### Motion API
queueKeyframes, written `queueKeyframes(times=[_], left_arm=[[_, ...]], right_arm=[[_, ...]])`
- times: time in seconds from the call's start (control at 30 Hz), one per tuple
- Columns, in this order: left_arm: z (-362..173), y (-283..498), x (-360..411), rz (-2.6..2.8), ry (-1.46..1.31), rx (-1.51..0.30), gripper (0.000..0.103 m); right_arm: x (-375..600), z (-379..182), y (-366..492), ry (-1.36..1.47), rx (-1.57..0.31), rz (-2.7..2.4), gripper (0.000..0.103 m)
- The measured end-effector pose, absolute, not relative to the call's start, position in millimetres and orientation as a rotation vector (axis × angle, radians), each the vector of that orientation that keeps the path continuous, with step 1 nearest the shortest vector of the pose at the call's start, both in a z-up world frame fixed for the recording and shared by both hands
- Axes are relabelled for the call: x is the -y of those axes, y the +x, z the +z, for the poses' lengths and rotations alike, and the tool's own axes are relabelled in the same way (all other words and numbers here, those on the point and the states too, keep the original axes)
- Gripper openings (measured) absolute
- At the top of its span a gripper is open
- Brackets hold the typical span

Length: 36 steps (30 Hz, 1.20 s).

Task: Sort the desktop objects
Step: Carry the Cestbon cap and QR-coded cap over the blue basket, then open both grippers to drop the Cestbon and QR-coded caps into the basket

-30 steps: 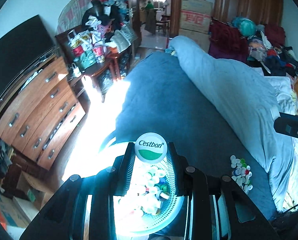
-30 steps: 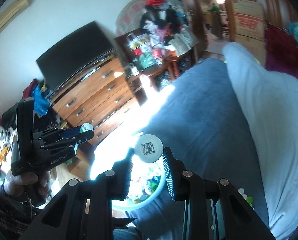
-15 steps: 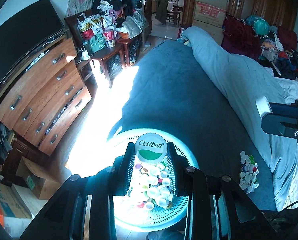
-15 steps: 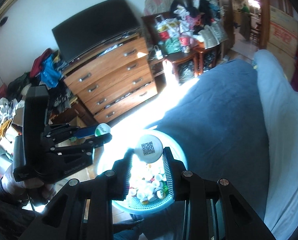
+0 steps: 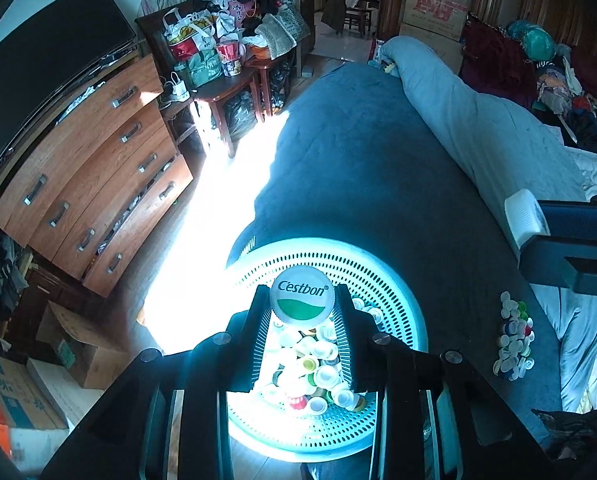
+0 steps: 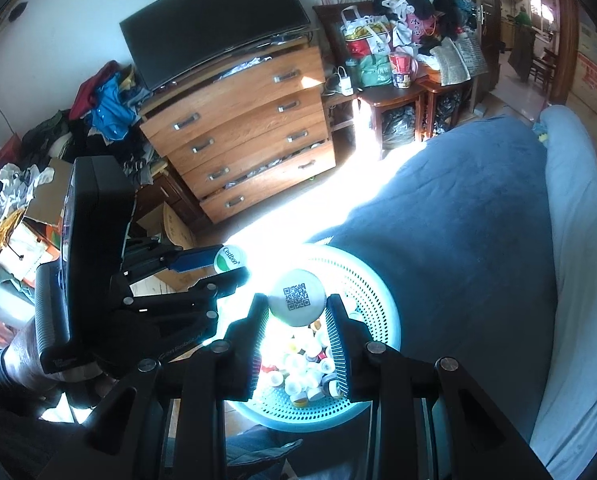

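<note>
While many caps already fill the basket [image 5: 394,280], a heap of loose caps [image 5: 514,344] waits on the bed [image 5: 378,168]. Left gripper [image 5: 302,308] pinches the Cestbon cap [image 5: 302,300]; right gripper [image 6: 296,308] clamps the QR-marked cap [image 6: 296,298]. Both poised over the basket, angled down.

Black television [image 6: 218,20] atop wooden dresser [image 6: 242,128] (four drawers), cluttered side table [image 5: 218,84], cardboard boxes [image 5: 438,4]

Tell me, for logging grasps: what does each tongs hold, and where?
Left tongs pinch a Cestbon cap by its rim; right tongs a QR cap likewise.
</note>
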<state>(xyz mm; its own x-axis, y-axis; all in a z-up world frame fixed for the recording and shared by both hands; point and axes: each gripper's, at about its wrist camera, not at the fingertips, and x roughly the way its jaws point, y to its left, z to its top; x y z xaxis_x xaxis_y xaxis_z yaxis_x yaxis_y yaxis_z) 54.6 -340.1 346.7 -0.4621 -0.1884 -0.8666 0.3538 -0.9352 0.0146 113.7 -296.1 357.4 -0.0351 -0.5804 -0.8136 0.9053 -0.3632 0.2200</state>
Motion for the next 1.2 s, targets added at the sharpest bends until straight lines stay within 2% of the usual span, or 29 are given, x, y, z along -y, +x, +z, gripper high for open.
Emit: queueKeyframes(times=[1.07, 1.1, 1.13, 1.17, 1.2], left_arm=[[333.7, 50.0, 350.5, -2.42, 1.471, -0.262, 0.027], [333.1, 50.0, 351.2, -2.418, 1.472, -0.264, 0.031], [332.9, 49.4, 351.7, -2.419, 1.473, -0.265, 0.036], [332.9, 49.5, 351.9, -2.418, 1.468, -0.261, 0.051], [334.4, 49.8, 352.2, -2.416, 1.451, -0.251, 0.059]], right_arm=[[304.2, 346.6, 109.8, 1.079, -0.457, -1.644, 0.033], [305.4, 346.3, 110.1, 1.08, -0.459, -1.645, 0.033], [306.6, 346.3, 110.4, 1.08, -0.46, -1.647, 0.037], [306.9, 346.6, 110.2, 1.083, -0.46, -1.651, 0.042], [306.9, 347.3, 109.9, 1.078, -0.457, -1.656, 0.05]])
